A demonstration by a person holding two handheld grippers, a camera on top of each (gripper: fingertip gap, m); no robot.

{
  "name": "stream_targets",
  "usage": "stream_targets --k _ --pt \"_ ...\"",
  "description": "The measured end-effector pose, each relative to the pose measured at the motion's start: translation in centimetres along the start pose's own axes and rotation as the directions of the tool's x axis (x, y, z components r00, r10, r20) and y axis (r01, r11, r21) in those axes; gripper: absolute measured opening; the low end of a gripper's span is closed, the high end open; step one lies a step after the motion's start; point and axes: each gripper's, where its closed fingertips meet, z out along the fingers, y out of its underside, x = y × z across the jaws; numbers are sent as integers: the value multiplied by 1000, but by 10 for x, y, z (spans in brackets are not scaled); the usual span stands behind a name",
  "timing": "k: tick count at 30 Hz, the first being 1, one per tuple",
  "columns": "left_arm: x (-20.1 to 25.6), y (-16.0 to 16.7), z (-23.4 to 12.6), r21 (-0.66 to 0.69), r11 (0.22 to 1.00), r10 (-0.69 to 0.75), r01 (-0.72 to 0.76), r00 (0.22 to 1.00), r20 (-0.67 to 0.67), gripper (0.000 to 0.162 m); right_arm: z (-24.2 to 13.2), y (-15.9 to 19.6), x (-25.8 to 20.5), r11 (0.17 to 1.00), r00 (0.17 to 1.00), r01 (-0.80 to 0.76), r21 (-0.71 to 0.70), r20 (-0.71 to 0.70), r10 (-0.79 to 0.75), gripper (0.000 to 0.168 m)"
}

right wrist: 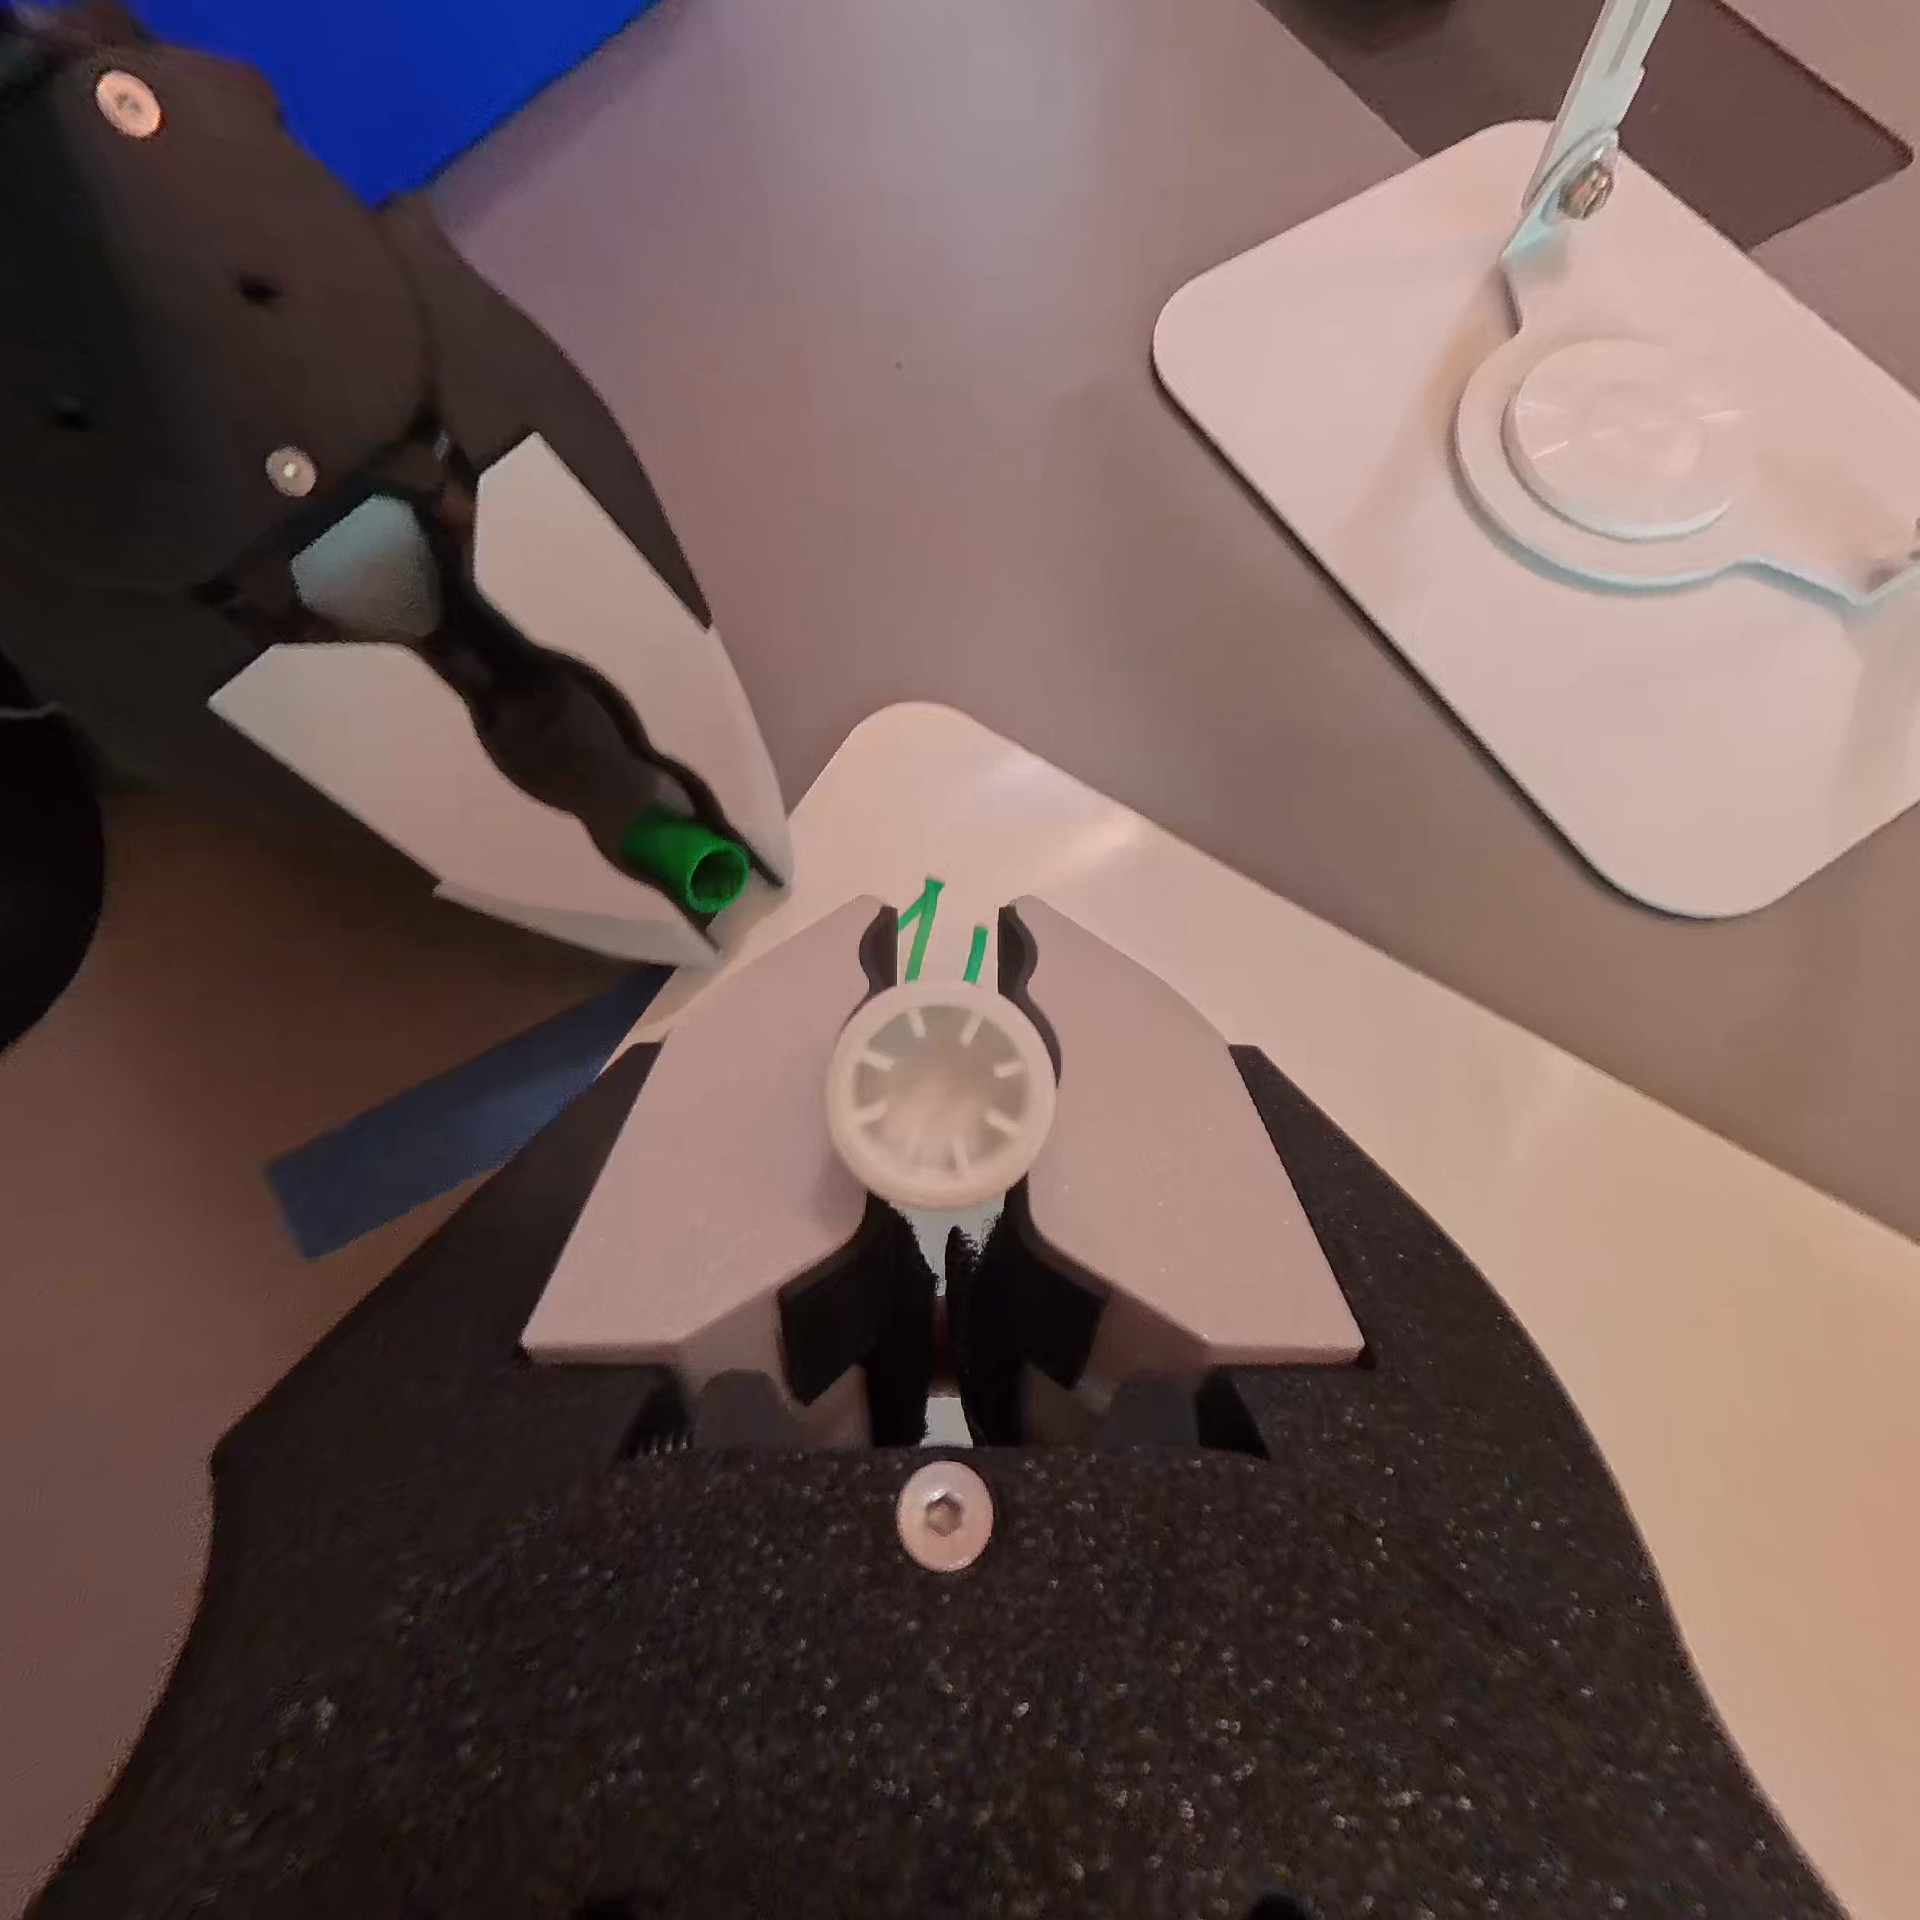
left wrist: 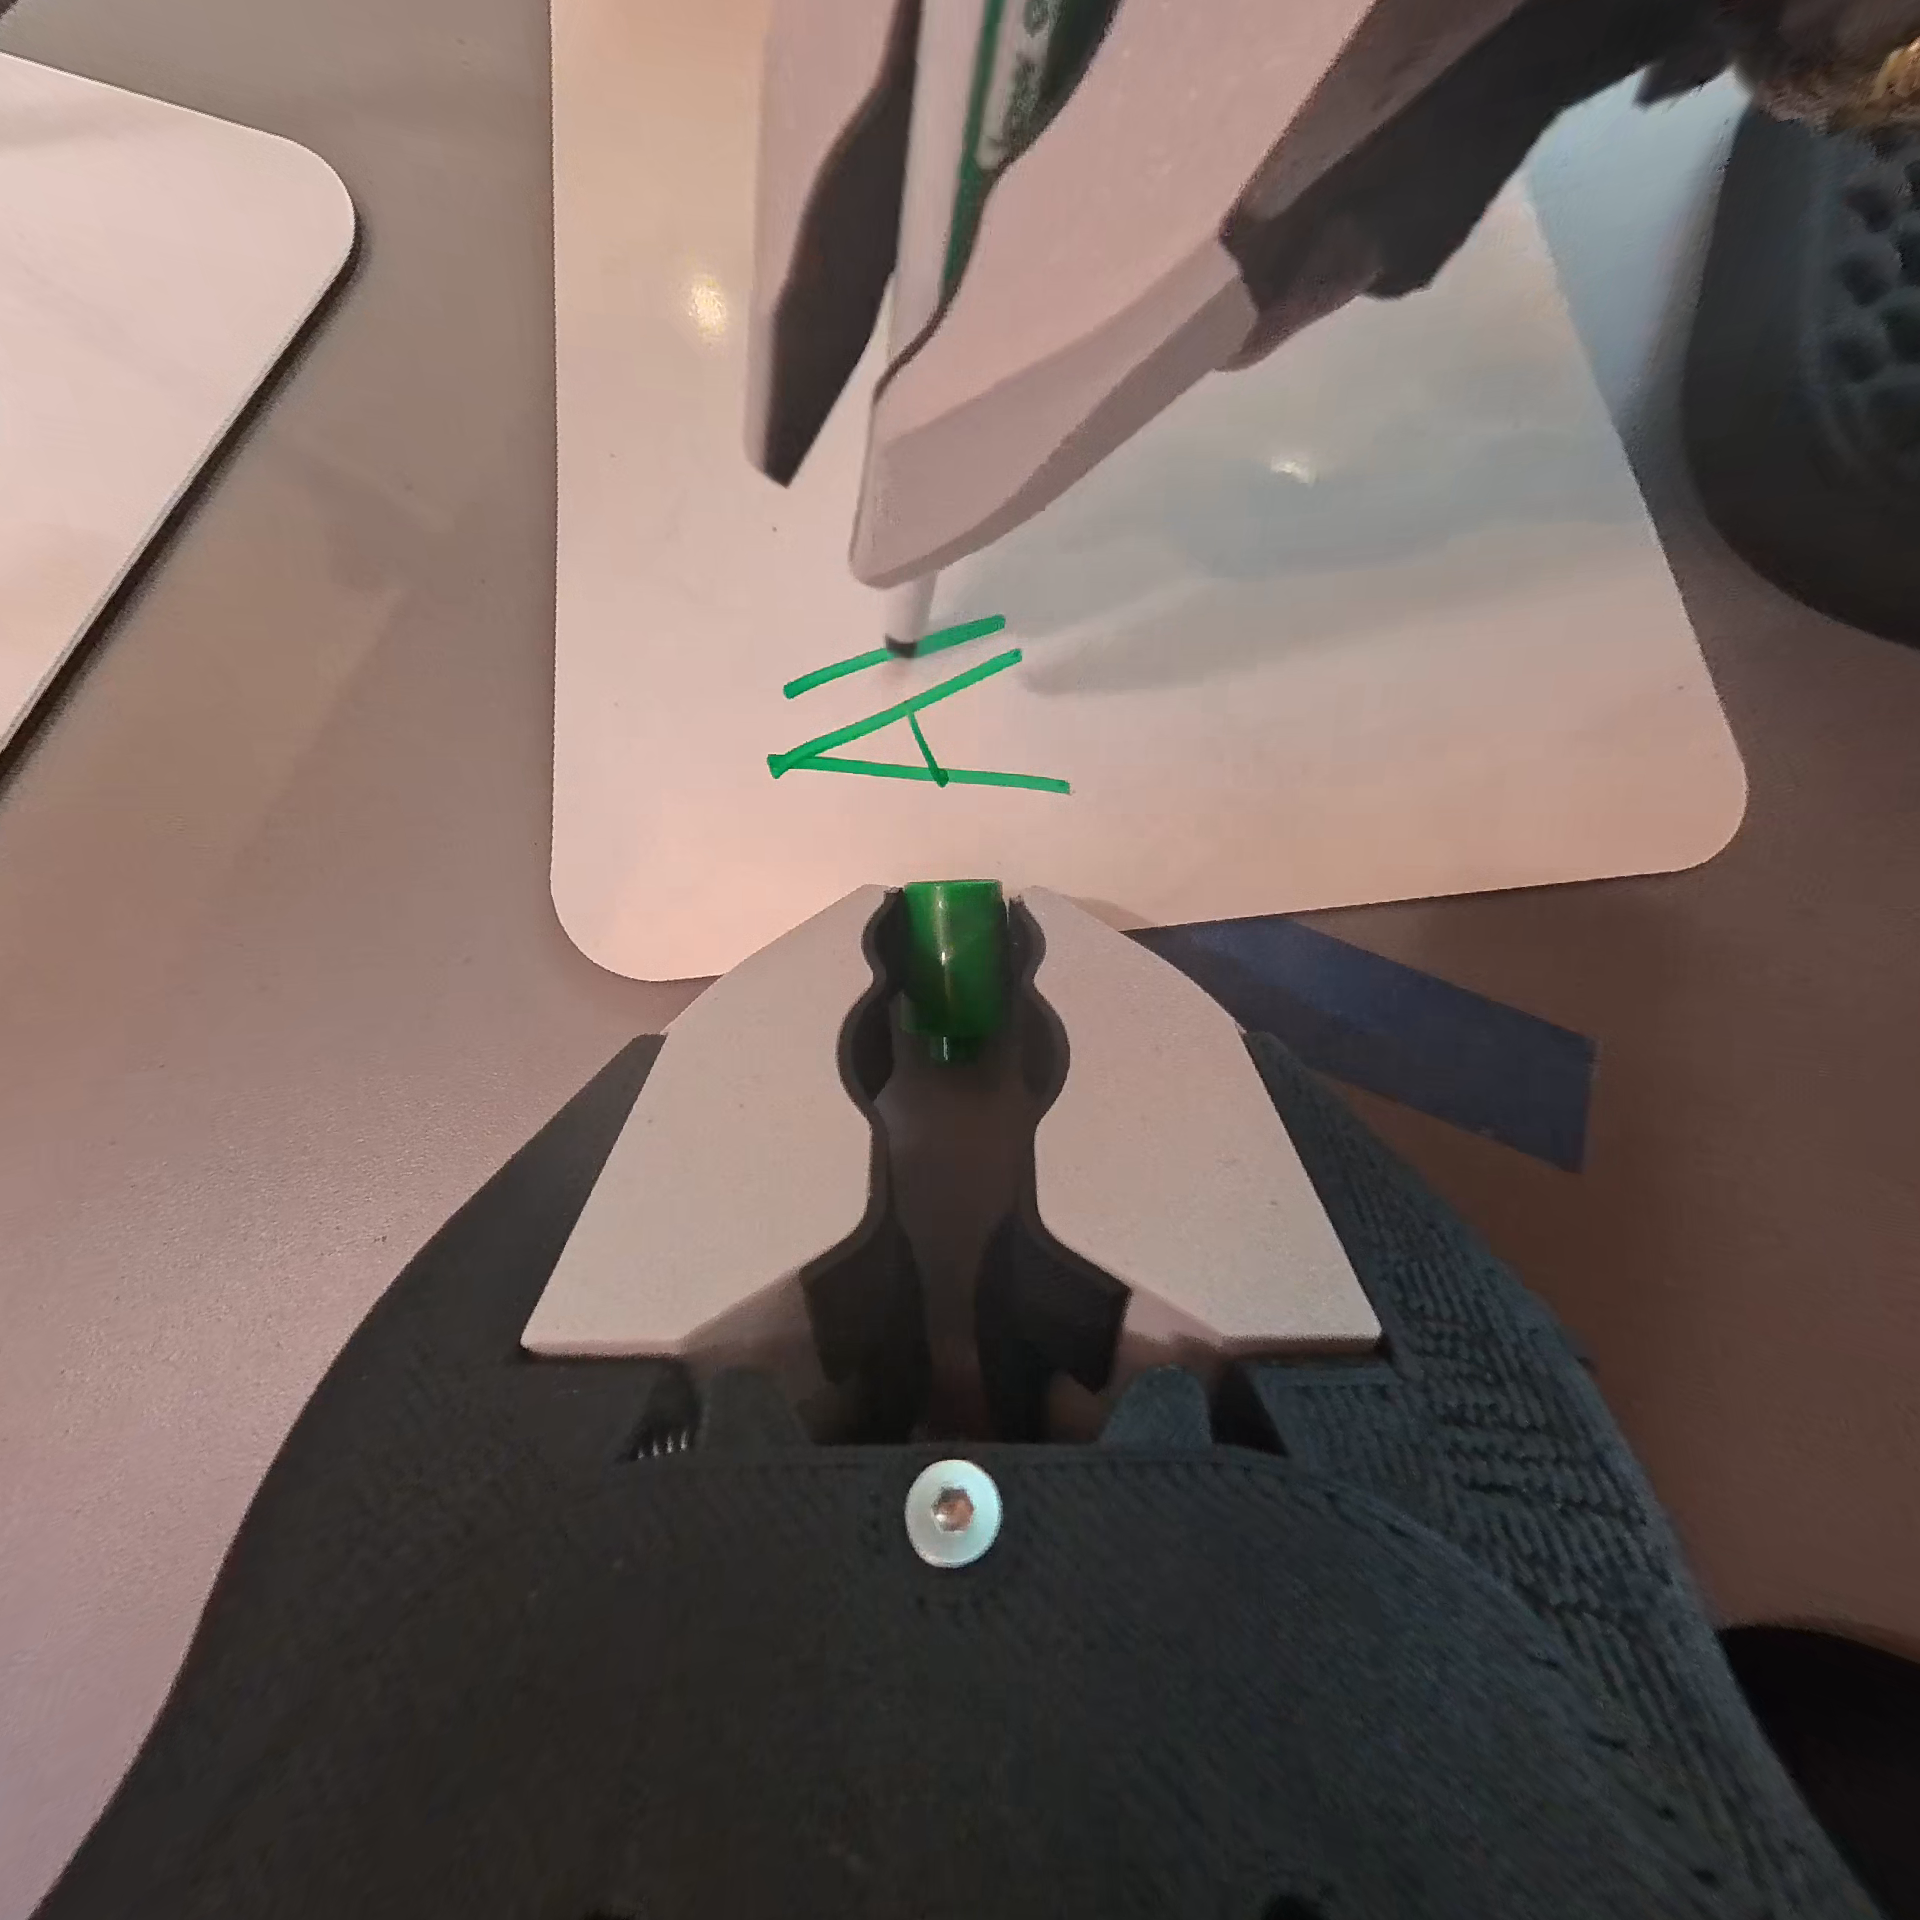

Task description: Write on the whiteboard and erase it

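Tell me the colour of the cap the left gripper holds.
Green cap, clearest in the left wrist view.

a smooth brown-grey tabletop [left wrist: 312, 935] fills both views. ahead and to the right of the right gripper stands a white flat stand base [right wrist: 1558, 644] with rounded corners, carrying a round disc and a slim metal arm [right wrist: 1590, 114] rising out of frame. a strip of dark blue tape [right wrist: 447, 1122] lies on the table left of that gripper. a bright blue surface [right wrist: 395, 73] shows at upper left. soft ceiling light [left wrist: 707, 301] glints ahead of the left gripper. a dark mesh object [left wrist: 1829, 364] sits at far right.
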Motion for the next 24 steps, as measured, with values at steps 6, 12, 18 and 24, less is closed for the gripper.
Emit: stream_targets --k 6,12,18,24 --pt "0 0 0 1 1000 0 0 1000 -1 20 8 -7 18 1000 1000 -2 19 -31 3 19" --pt "0 0 0 3 1000 0 0 1000 -3 20 -1 2 5 1000 1000 -4 -15 -9 3 19" --pt "1 0 0 1 1000 0 0 1000 -2 21 -12 11 23 999 997 -28 -32 -72 25 19" --pt "1 0 0 2 1000 1 -1 1000 -1 20 -15 15 -5 998 999 -39 -54 3 39 19"
